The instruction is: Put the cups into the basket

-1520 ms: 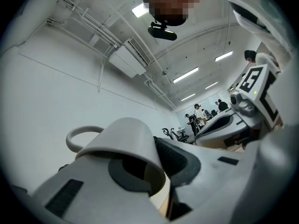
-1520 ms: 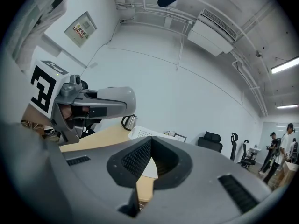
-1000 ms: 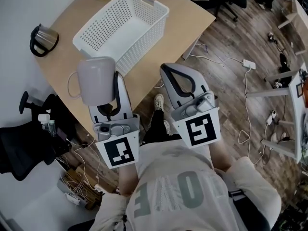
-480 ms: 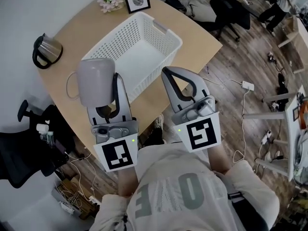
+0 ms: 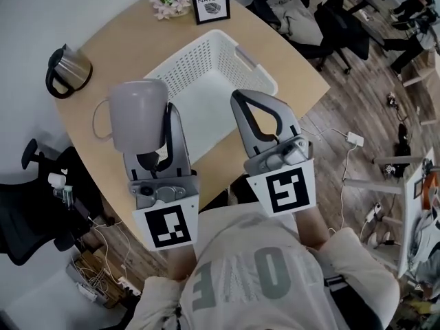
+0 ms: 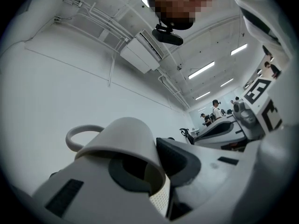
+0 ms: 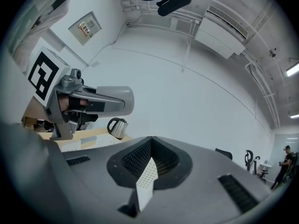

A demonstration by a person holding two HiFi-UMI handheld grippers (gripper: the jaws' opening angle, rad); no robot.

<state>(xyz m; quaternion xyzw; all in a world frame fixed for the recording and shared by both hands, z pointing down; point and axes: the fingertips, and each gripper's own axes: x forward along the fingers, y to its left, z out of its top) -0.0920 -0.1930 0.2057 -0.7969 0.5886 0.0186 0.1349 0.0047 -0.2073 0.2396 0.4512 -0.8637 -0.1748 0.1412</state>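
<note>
Above the table [image 5: 117, 53] near its front edge, the left gripper [image 5: 163, 115] clamps the wall of a grey cup [image 5: 136, 114], just short of the white basket [image 5: 258, 66]. The right gripper [image 5: 242, 100] appears closed at the tips and holds nothing.

This is an open-plan office. A rounded wooden desk [image 5: 120, 36] stands on a plank floor [image 5: 357, 91], with black swivel chairs [image 5: 340, 19] around it. A power strip [image 5: 355, 139] lies on the floor and a kettle [image 5: 67, 71] sits at the desk's left edge. Strip lights [image 6: 202, 70] and an air-conditioning unit [image 6: 145, 49] hang overhead.
</note>
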